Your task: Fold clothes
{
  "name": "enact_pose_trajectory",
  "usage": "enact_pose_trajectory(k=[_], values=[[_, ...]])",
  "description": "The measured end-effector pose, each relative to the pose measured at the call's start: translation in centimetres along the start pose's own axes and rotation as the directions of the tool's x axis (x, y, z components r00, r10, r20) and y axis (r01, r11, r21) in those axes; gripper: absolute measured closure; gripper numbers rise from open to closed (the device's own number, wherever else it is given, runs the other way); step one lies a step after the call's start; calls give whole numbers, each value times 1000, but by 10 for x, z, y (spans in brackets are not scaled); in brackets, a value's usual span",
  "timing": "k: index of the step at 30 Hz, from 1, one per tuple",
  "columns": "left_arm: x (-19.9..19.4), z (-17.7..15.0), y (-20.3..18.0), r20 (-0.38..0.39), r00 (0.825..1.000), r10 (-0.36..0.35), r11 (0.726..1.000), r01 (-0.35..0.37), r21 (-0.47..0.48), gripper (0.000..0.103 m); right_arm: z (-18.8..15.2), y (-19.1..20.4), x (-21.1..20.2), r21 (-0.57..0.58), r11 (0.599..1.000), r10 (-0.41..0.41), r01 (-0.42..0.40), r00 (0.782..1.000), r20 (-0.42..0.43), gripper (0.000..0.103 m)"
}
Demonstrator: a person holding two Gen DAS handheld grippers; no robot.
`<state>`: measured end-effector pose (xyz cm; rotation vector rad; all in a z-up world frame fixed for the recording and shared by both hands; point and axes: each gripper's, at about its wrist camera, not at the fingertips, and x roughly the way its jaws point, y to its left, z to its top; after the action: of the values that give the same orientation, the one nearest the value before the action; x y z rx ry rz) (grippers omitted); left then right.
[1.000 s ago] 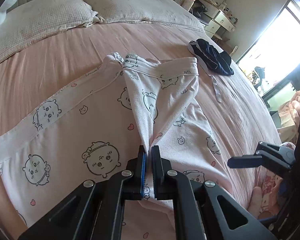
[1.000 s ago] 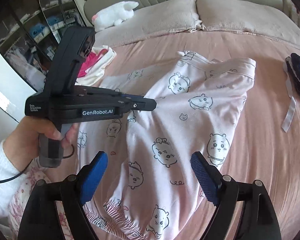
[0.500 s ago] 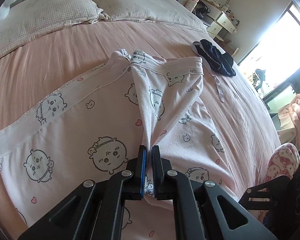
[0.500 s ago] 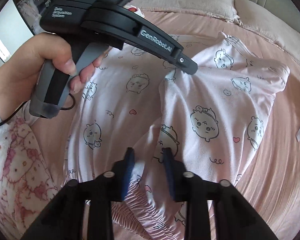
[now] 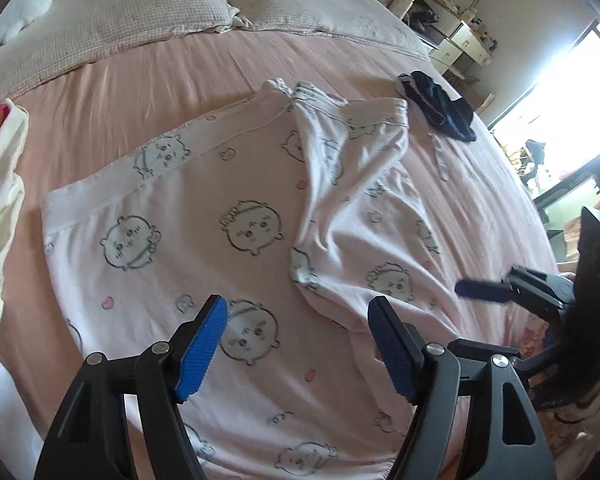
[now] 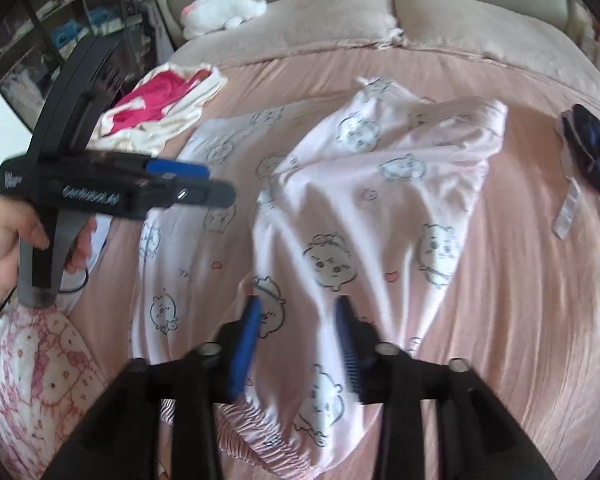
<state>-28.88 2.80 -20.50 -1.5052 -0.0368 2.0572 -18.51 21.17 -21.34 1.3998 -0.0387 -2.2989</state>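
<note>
A pale pink pyjama garment [image 5: 240,232] printed with cartoon faces lies spread on the pink bed [image 5: 140,92]. Its right half is bunched in a loose fold [image 5: 340,240] over the flat left half. My left gripper [image 5: 298,344] hovers just above the near part of the garment. Its jaws are opening and nothing is between the blue pads [image 5: 202,344]. In the right wrist view a hand [image 6: 4,248] holds the left gripper [image 6: 180,184] at the left. My right gripper [image 6: 298,340] is over the garment's [image 6: 380,208] near edge. Its jaws are opening; raised cloth stands between the blurred pads, unpressed.
A dark navy garment [image 5: 440,108] with a pale strap lies at the bed's right side. White and pink clothes [image 6: 160,104] are heaped at the left. Pillows [image 5: 120,12] and a white plush toy [image 6: 228,8] are at the headboard. Furniture [image 5: 460,36] stands beyond the bed.
The left gripper has let go of the fold and opened, and the fold has dropped onto the garment. The right gripper closed to a narrow gap on the cloth, then widened again.
</note>
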Motion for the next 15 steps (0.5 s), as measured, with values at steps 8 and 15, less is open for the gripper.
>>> enact_pose_trajectory(k=[8,15], values=[[-1,-49,-60,-75,997,-5,997,-1,-79,31,41,-29,-34,-34,997,-73,75,997,39,14],[29,-71,-74,-97,995,-5,988,-10,-153,76,99,-23,23,-167,986,-3,-10,997,-75,15]])
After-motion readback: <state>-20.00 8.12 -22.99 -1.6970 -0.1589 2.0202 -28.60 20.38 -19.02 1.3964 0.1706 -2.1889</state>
